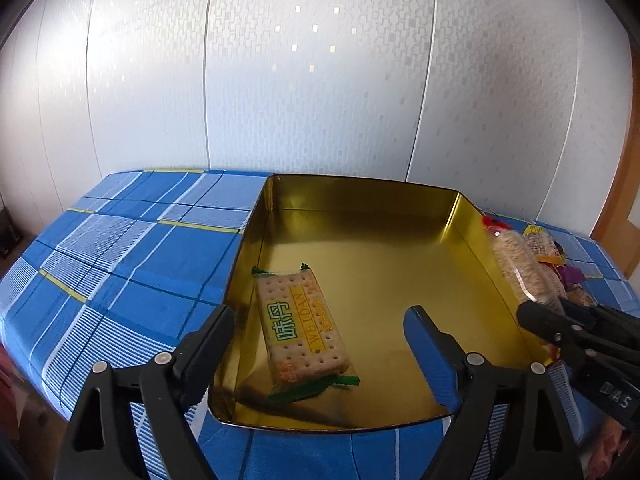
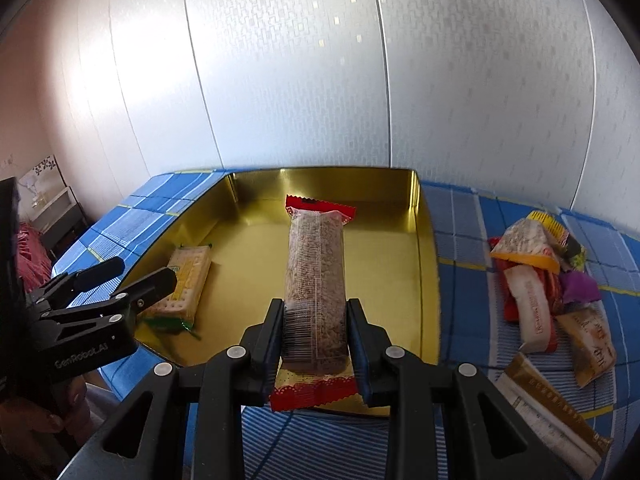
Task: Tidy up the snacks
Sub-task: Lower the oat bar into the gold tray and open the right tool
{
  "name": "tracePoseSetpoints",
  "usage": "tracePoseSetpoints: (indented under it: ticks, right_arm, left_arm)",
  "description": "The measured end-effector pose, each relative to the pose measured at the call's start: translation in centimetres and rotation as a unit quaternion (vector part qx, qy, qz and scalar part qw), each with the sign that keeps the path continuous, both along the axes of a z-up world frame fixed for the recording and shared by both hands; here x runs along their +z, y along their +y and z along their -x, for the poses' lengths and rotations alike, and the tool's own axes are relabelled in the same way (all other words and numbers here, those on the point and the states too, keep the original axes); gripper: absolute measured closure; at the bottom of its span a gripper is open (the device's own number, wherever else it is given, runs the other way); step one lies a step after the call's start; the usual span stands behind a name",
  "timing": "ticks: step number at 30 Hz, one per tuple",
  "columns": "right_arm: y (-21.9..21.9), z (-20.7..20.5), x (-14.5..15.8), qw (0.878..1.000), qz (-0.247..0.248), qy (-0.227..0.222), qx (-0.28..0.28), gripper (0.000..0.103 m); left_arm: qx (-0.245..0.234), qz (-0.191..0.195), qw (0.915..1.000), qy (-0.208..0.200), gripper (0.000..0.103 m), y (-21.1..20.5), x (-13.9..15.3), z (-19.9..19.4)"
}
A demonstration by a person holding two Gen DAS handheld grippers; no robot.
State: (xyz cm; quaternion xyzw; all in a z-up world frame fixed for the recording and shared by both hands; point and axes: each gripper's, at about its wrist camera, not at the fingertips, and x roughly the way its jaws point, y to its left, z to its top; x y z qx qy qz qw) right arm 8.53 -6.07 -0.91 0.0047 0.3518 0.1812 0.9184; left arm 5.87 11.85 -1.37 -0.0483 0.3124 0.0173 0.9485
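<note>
- since the right gripper (image 2: 316, 330) already carries the grain bar (image 2: 316, 276) over the gold tin (image 2: 426, 248), the step in hand looks like laying it flat on the bare floor at the frame's centre, beside the cracker pack (image 2: 182, 284), not on top of it.
- its jaws are clenched on the bar's near end.
- the left gripper (image 1: 320, 344) hangs at the lower left with jaws spread wide and nothing between them, the cracker pack lying loose below.
- more snacks (image 2: 540, 292) wait at the right on the surface (image 2: 460, 216).
</note>
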Motion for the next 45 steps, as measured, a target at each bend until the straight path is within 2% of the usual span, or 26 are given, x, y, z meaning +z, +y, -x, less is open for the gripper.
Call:
tracePoseSetpoints:
  ticks: [5,13,23,35,41,45]
  right_arm:
    - [0.3,-0.5,-0.1,1.000,-0.008,0.023,-0.004,0.072]
    - [2.3,-1.9,-0.4,0.999,0.012,0.048,-0.003,0.072]
    - [4.3,-3.7,-2.1,0.995,0.015,0.099,-0.007,0.072]
    - [7.5,-4.7,-2.9,0.992,0.010,0.124,0.005,0.072]
    - [8.2,-5.4,-3.6,0.989,-0.007,0.147,-0.006,0.070]
    - [8.5,-5.3,-3.5,0.989,-0.014,0.145,-0.007,0.070]
  left_arm:
    - [0.002,0.000,1.0000,-0.004,0.016,0.3,0.1,0.1]
    - [0.017,0.017,0.9996,-0.013,0.016,1.3,0.5,0.5]
    - [0.059,0.059,0.9963,-0.023,0.016,3.9,1.0,1.0]
    - [0.083,0.072,0.9937,-0.020,0.015,5.1,0.9,1.1]
    - [0.099,0.078,0.9918,-0.023,0.014,5.8,1.0,1.3]
    - [0.102,0.078,0.9915,-0.021,0.013,6.0,0.9,1.2]
